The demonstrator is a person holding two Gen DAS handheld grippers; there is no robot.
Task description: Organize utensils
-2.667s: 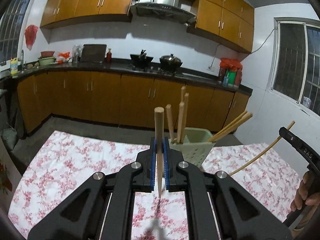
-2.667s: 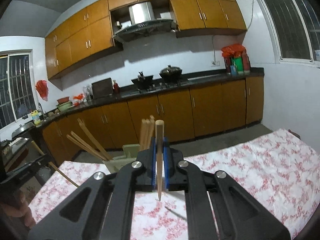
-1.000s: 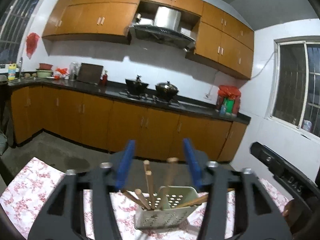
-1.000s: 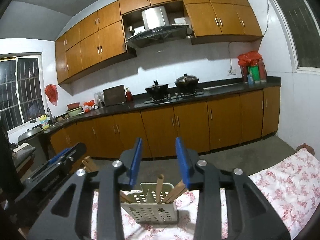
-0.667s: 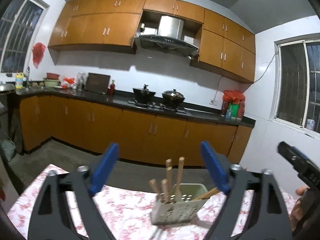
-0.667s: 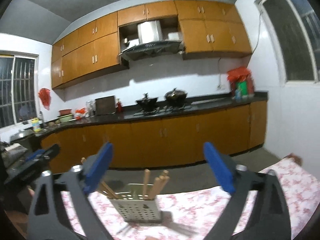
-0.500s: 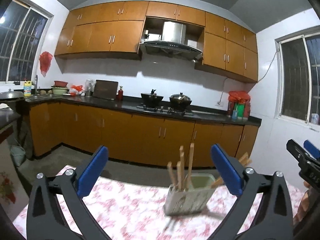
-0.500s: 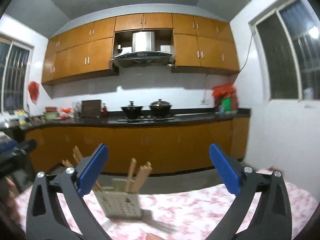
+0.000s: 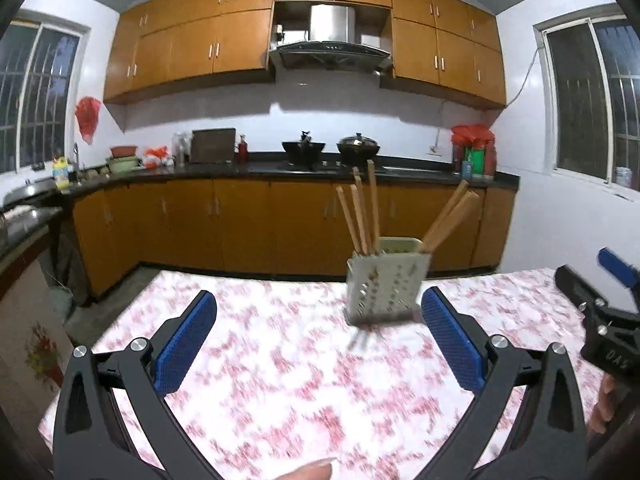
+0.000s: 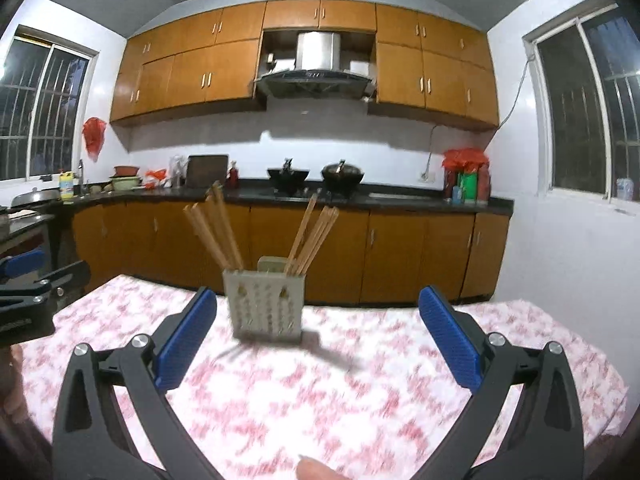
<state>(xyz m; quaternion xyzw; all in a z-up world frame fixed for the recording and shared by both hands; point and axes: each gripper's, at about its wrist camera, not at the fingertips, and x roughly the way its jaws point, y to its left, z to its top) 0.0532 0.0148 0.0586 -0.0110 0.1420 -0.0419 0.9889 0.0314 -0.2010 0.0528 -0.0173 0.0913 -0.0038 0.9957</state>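
On the floral tablecloth (image 9: 288, 392) the perforated utensil holder (image 9: 387, 287) stands upright with its chopsticks (image 9: 362, 216) leaning out in two bunches. Your left gripper (image 9: 320, 344) and right gripper (image 10: 318, 340) both gape wide — nothing between the pads, well short of the holder.

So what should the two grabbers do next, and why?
Probably just pull back and rest. Both the left gripper and the right gripper have open, empty jaws, the chopsticks stand in the holder, and no loose ones show on the tablecloth.
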